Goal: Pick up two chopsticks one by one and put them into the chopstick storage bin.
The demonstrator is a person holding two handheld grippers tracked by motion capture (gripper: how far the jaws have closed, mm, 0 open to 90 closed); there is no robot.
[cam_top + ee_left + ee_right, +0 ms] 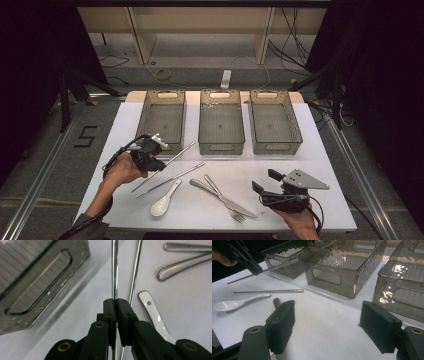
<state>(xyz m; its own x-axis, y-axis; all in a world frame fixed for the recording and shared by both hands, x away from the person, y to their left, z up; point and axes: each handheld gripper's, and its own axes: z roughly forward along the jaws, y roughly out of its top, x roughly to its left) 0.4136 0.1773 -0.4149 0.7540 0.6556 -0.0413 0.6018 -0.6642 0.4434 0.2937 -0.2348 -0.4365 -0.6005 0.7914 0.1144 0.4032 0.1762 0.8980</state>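
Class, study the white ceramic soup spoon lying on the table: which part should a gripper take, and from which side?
Probably the slim handle of the white ceramic soup spoon, taken from above with the jaws across its width. It lies flat, its bowl is wide and rounded, and the handle's far end nears the loose metal chopstick.

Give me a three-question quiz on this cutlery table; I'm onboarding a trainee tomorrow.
1. True or false: the left tool is shut on a metal chopstick.
2. How many smoky plastic bins stand in the row behind the cutlery?
3. Which lies nearest the white spoon? A) second chopstick B) knife C) fork

Key: 1 true. 2 three: left bin, middle bin, right bin. 3 A.
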